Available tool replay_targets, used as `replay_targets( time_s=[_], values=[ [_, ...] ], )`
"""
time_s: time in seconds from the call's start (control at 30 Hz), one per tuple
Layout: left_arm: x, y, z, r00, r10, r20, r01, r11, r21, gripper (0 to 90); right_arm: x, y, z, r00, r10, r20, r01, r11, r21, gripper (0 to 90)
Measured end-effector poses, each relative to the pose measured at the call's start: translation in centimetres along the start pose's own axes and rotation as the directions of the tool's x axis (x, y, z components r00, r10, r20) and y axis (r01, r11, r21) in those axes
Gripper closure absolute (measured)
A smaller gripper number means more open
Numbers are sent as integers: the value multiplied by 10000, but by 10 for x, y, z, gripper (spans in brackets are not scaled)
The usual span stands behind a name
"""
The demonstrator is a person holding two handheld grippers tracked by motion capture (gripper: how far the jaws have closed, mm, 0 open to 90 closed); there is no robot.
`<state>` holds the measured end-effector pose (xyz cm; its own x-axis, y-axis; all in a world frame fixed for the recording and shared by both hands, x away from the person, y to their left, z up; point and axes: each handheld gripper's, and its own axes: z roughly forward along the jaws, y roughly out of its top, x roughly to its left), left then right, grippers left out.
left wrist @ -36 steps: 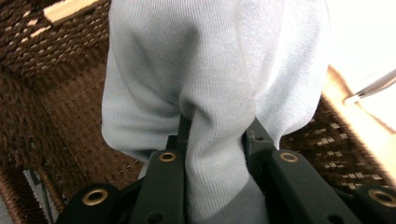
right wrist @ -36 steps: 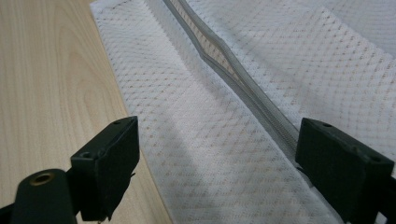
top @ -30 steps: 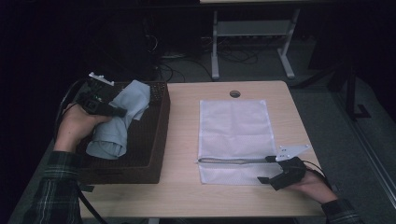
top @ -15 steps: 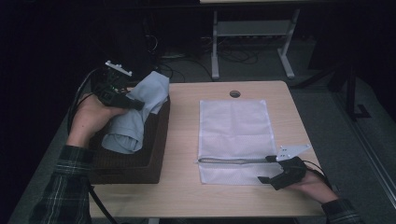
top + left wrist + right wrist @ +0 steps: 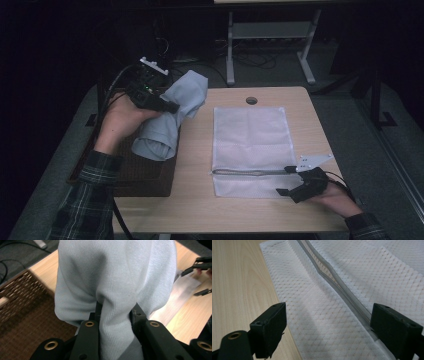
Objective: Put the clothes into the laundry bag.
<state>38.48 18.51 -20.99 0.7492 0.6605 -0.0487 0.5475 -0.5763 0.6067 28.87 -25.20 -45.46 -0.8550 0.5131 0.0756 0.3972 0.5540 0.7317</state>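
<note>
Between the left gripper's [image 5: 167, 106] jaws hangs one pale blue garment [image 5: 170, 117], clamped in a thick fold and draping down over the basket's [image 5: 145, 175] near edge. The right gripper [image 5: 292, 181] sits at the bottom end of the one mesh bag [image 5: 250, 137], jaws spread wide and holding nothing, the zip [image 5: 342, 287] running up between them and the bag's lower flap lying beneath. The zip gapes a little partway along. Looks like the carry-over step: garment out of the basket, heading for the bag on the worktop [image 5: 195, 200]. Next, I'd say, the right jaws must pinch the zip's edge and lift the mouth open, so the left can feed the cloth in. Count: one garment, one bag, one basket, two grippers.
</note>
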Motion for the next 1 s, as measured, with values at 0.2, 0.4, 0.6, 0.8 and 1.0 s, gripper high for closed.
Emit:
replay_targets(
  time_s=[0.2,0.4,0.6,0.8,1.0],
  values=[
    [-22,14,16,9985,394,393,-396,9992,40,739,-1,0,-1,10000,3,10,-3,10000,-28,129],
    [-41,16,35,9937,810,769,-824,9965,159,738,-1,-1,-1,10000,37,22,-37,10000,-47,129],
    [-53,5,52,9892,1146,913,-1180,9924,335,738,-2,-1,-1,10000,12,65,-12,10000,-57,129],
    [-60,-12,69,9876,1211,995,-1271,9903,561,737,-2,0,-1,10000,39,32,-39,10000,-59,129],
    [-66,-31,84,9891,1107,969,-1178,9905,706,737,-2,4,-1,9999,-87,-80,88,10000,41,132]
  ],
)
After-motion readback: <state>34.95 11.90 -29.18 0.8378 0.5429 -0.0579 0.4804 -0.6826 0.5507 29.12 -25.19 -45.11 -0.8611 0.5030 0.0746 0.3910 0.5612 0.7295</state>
